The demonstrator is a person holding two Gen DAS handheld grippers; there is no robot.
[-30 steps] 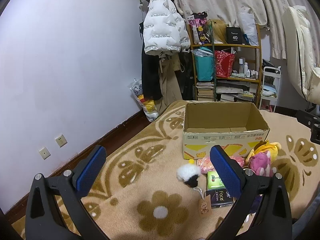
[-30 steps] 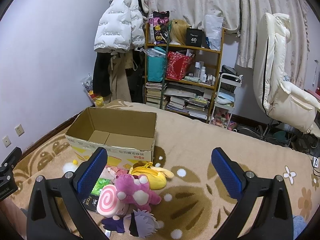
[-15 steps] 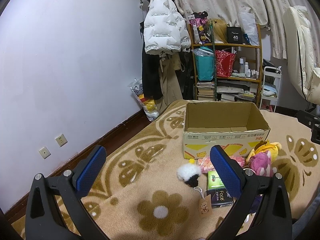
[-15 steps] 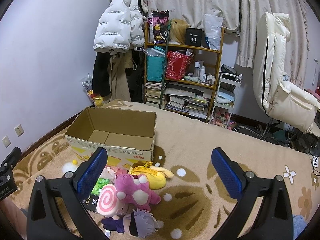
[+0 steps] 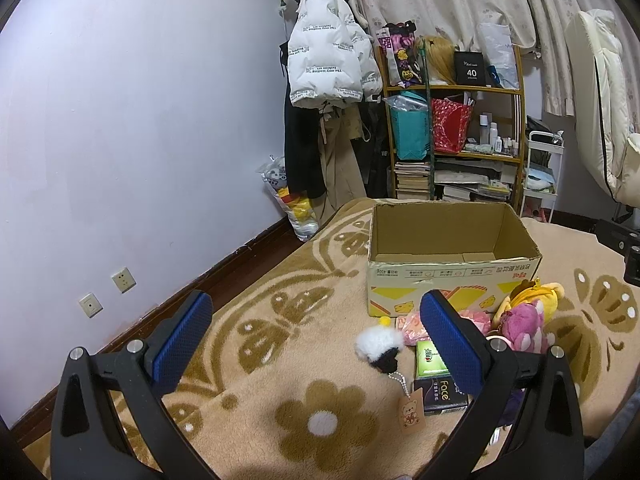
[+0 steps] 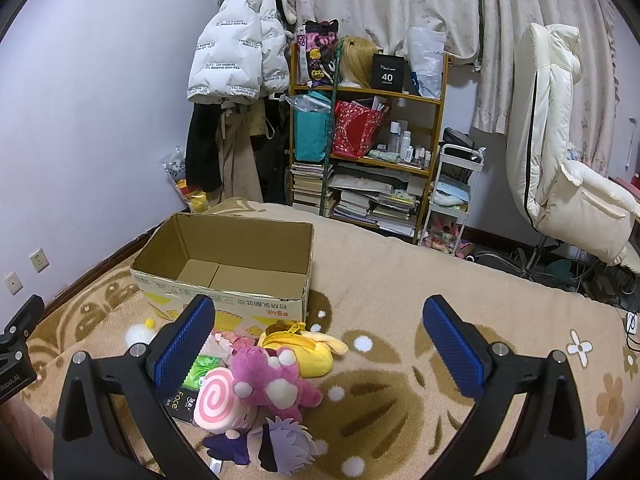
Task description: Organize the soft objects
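Observation:
An empty open cardboard box (image 5: 452,268) (image 6: 224,280) stands on the patterned blanket. In front of it lies a heap of soft toys: a white and black fluffy keychain (image 5: 378,346), a purple plush (image 6: 272,380) (image 5: 520,326), a yellow zip pouch (image 6: 304,346), a pink swirl plush (image 6: 216,396), a white-haired doll (image 6: 276,444), and green and black tissue packs (image 5: 434,376). My left gripper (image 5: 316,344) is open and empty, above the blanket left of the heap. My right gripper (image 6: 320,348) is open and empty, above the heap's right side.
A cluttered shelf (image 6: 360,152) with books and bags stands at the back, with coats (image 5: 324,80) hanging beside it. A white recliner (image 6: 560,176) and a small white cart (image 6: 452,196) are at the right. A wall with sockets (image 5: 108,292) runs along the left.

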